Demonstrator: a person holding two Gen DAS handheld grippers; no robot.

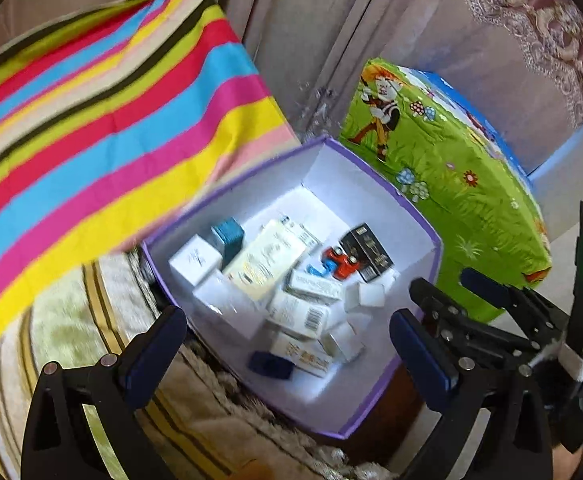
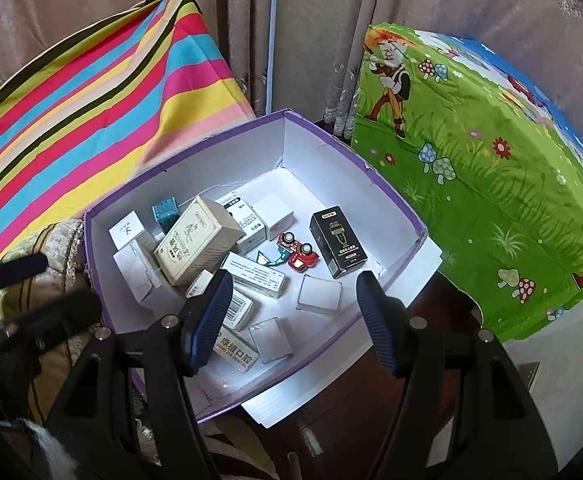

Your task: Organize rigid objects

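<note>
We hold both grippers over a purple-rimmed box [image 2: 387, 192] that already carries the small rigid goods: cartons, a toy car and a black carton. The left gripper [image 1: 287, 344] hangs with its jaws spread wide and nothing between them; the right gripper [image 2: 291, 320] stands half open, also empty, above the near end of the box. To do this step well, we judge, each gripper should clear the rim, then fetch the next loose item without nudging the piled cartons. Inside we count one red toy car [image 2: 297, 254], lying wheels up, one upright black carton [image 2: 337, 242], one large beige carton [image 2: 197, 240] leaning on its neighbours, one teal box [image 2: 165, 212], and roughly ten white or pale cartons, some half hidden. A striped cloth [image 2: 91, 112] and a green cartoon cloth [image 2: 491, 184] flank the box.
</note>
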